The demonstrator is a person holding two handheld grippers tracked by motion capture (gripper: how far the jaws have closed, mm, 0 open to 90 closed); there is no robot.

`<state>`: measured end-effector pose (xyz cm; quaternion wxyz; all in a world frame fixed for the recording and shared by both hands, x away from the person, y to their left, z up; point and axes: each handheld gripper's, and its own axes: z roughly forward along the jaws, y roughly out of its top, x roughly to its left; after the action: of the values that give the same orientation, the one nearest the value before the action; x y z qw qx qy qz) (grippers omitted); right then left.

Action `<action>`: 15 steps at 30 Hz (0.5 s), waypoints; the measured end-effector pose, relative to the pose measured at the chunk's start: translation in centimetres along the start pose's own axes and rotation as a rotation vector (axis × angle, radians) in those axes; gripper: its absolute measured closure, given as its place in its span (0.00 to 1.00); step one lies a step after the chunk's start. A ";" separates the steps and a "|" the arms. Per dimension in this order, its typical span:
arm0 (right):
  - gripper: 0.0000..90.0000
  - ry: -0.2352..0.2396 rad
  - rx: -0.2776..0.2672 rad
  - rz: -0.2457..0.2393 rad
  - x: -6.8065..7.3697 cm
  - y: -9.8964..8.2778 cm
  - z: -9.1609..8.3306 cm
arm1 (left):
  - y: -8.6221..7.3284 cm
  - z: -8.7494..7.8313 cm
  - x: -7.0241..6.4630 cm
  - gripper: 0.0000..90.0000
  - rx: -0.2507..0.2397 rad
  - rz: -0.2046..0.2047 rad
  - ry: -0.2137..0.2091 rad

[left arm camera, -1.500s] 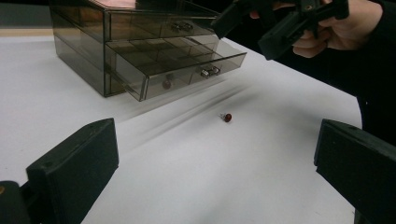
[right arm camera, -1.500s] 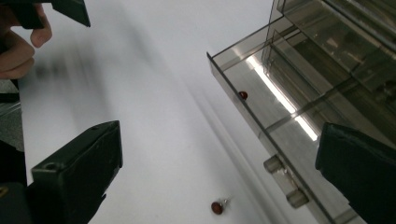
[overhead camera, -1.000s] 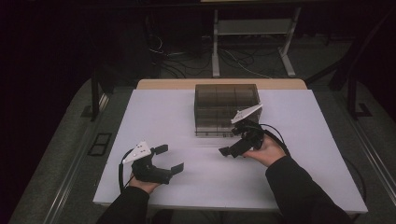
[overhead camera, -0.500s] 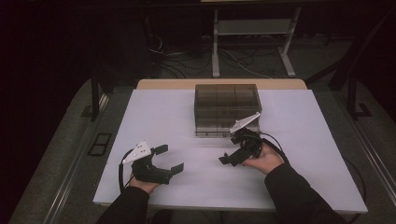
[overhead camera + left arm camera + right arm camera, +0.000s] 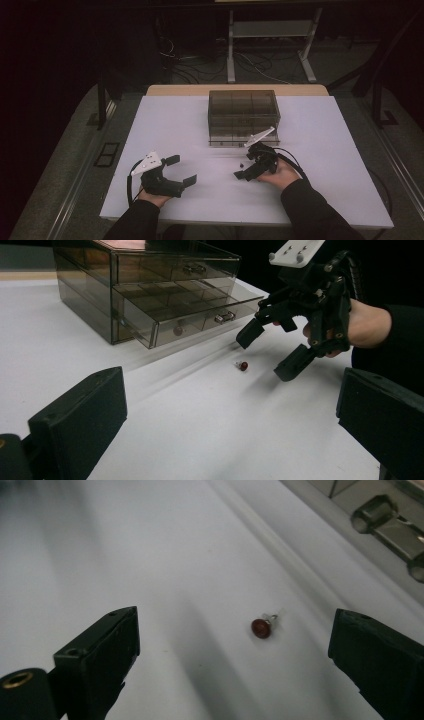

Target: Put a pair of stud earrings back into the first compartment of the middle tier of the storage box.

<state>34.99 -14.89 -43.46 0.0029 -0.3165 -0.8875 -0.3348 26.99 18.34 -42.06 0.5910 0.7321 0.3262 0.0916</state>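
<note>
Down on the white bench [image 5: 190, 130], a tiny red-headed stud [image 5: 261, 628] lies loose just in front of the smoky clear drawer box [image 5: 243, 116], whose lower drawer [image 5: 192, 315] stands pulled partway out. The right gripper [image 5: 248, 165] hovers low over it with its jaws spread wide and nothing between them; in the right gripper view the stud sits on the bench between the two jaws, a little nearer the right-hand one, touching neither.

To my eye it will handle as next to nothing in weight: a hard, rounded head with a short metal post sticking out sideways. Being so small and smooth, it is likely to roll or skitter if one jaw nudges it first. The best hold, I reckon, is straight across the red head, jaws brought down to the bench on either side and closed evenly; the thin post looks too slight to pinch reliably.

The left gripper [image 5: 176, 172] rests well apart at the near left of the bench, jaws likewise released and empty.

By count: one loose stud on the bench, what looks like a second red one inside the open drawer [image 5: 177, 331], one drawer box, two grippers.
</note>
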 end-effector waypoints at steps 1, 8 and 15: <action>0.19 -0.013 -0.001 0.007 -0.1 0.0 0.1 | 0.0 0.0 0.0 0.00 0.002 0.002 0.000; 0.43 -0.038 -0.026 0.018 -0.3 -0.1 0.2 | 0.0 0.0 0.0 0.00 0.002 0.002 0.000; 0.65 -0.077 -0.027 0.007 -0.1 0.0 0.6 | 0.0 0.0 0.0 0.00 0.001 0.001 -0.001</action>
<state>35.16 -14.61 -43.93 -0.0345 -0.3323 -0.8813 -0.3342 27.00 18.32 -42.08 0.5908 0.7325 0.3256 0.0913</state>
